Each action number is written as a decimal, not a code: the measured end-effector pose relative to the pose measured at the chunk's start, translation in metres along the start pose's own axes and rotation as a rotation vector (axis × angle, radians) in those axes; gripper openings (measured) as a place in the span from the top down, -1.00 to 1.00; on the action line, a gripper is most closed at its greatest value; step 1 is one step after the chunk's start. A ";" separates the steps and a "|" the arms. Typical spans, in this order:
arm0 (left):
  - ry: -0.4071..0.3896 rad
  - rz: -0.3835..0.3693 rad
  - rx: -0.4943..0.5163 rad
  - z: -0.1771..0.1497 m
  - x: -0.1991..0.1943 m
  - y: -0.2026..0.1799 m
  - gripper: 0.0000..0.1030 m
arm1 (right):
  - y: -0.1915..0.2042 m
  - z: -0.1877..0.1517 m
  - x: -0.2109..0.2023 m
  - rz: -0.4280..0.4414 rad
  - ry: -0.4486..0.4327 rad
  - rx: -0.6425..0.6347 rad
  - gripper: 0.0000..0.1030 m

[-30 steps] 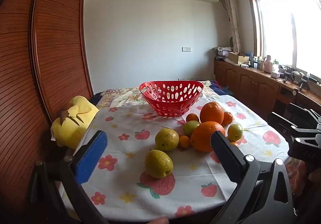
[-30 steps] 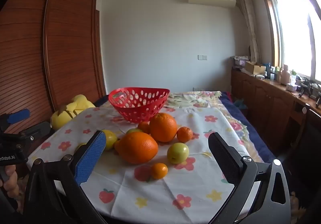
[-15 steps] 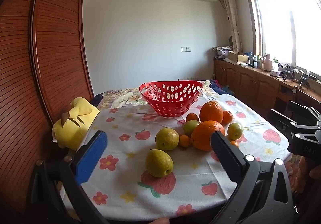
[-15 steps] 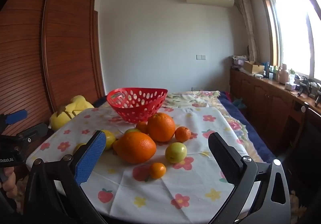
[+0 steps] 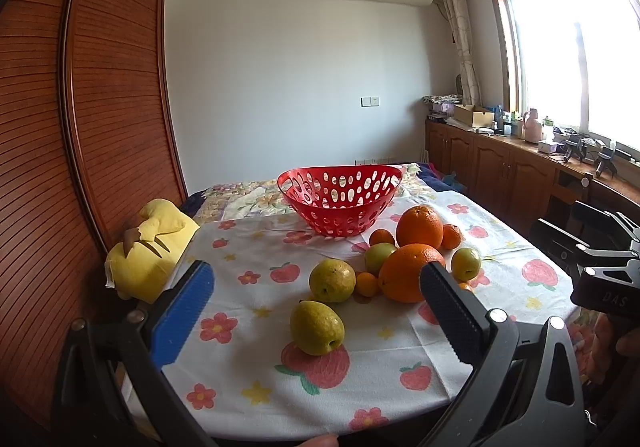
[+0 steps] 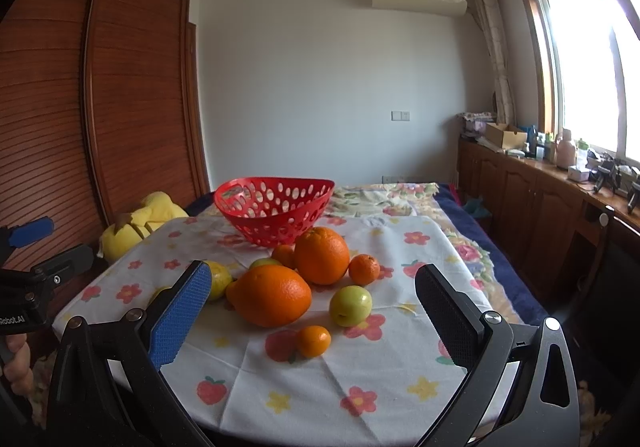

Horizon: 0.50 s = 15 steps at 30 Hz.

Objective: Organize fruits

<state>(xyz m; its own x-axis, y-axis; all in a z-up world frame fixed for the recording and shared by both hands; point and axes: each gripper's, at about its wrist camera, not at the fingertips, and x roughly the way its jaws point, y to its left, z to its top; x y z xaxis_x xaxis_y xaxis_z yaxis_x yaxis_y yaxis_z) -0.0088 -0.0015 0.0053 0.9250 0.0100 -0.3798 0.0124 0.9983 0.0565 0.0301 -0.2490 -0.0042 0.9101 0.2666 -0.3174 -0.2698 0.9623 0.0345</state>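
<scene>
Both your left tongs and right tongs gape wide, grasping nothing. The fruits lie loose in front of the empty red basket. Nudge the near pear and it may roll off the worktop.

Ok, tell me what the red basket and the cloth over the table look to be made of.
Red basket: looks like moulded plastic, glossy, with clean oval cut-outs and a thin, smooth rim. Cloth: probably woven cotton or a blend, matte, printed with flowers and strawberries; fold creases show and it drapes over the table edge. Neither can be confirmed by sight alone.
</scene>
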 end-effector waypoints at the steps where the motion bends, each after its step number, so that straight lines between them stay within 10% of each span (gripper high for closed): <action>1: 0.000 0.000 0.002 0.001 -0.001 -0.001 -1.00 | -0.001 0.000 0.000 0.001 -0.001 -0.001 -1.00; 15: -0.003 0.001 0.006 0.001 -0.003 -0.003 -1.00 | 0.001 0.002 -0.003 0.000 -0.002 -0.001 -1.00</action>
<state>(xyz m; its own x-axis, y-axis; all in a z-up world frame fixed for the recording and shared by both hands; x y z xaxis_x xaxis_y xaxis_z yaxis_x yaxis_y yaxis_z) -0.0113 -0.0046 0.0072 0.9263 0.0106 -0.3767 0.0140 0.9980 0.0624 0.0274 -0.2486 -0.0010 0.9108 0.2666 -0.3151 -0.2700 0.9623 0.0339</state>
